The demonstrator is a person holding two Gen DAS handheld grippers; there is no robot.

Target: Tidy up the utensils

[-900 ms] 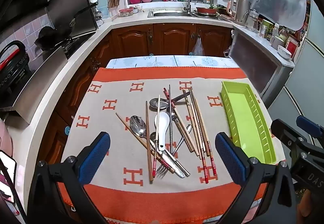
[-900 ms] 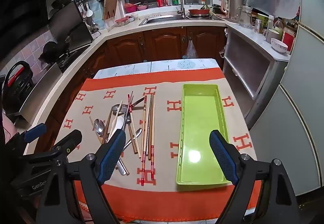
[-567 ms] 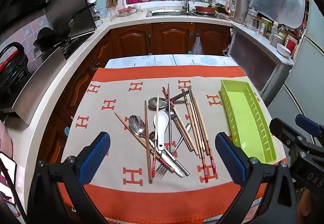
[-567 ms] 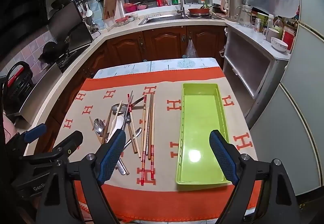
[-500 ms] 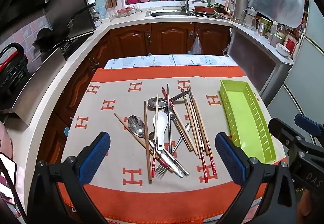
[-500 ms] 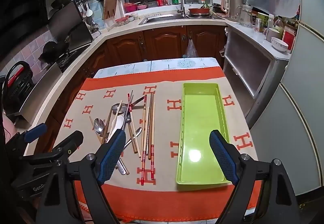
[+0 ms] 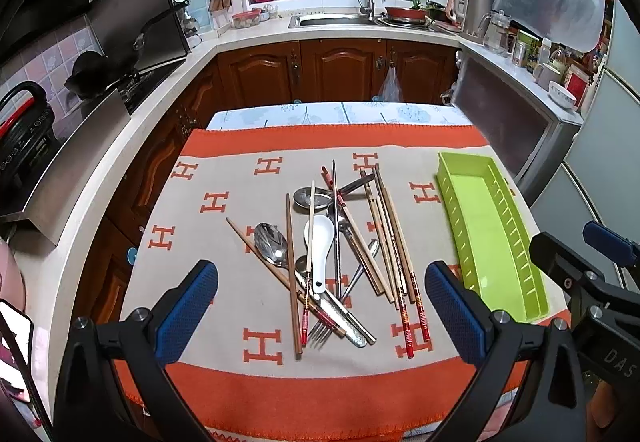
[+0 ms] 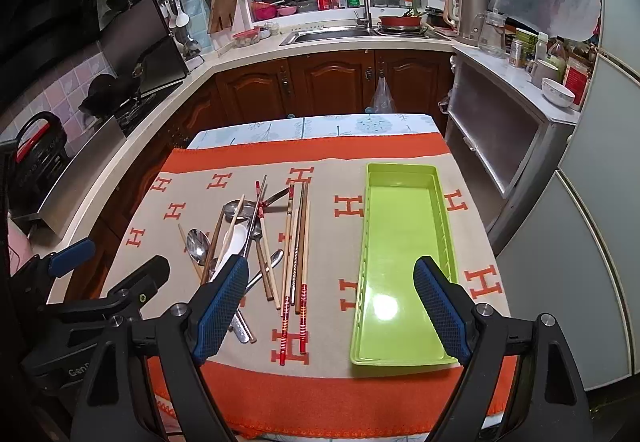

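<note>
A pile of utensils lies on the orange and beige cloth [image 7: 224, 234]: chopsticks [image 7: 390, 242], a white ceramic spoon [image 7: 320, 238], a metal spoon [image 7: 271, 244], a fork [image 7: 320, 326]. The pile also shows in the right wrist view [image 8: 256, 242]. An empty lime-green tray [image 7: 494, 238] [image 8: 400, 254] lies to the right of the pile. My left gripper [image 7: 320, 306] is open and empty, above the near end of the pile. My right gripper [image 8: 330, 306] is open and empty, above the near end of the tray and the chopsticks.
The table stands in a kitchen with wooden cabinets [image 7: 340, 70], a sink [image 7: 332, 18] at the back, a stove with a wok [image 7: 104, 78] on the left, and a fridge [image 8: 592, 242] on the right. The table's near edge [image 7: 320, 418] is just below the grippers.
Both grippers stay open and empty. The views have shifted only slightly; the utensils and the tray have not moved.
</note>
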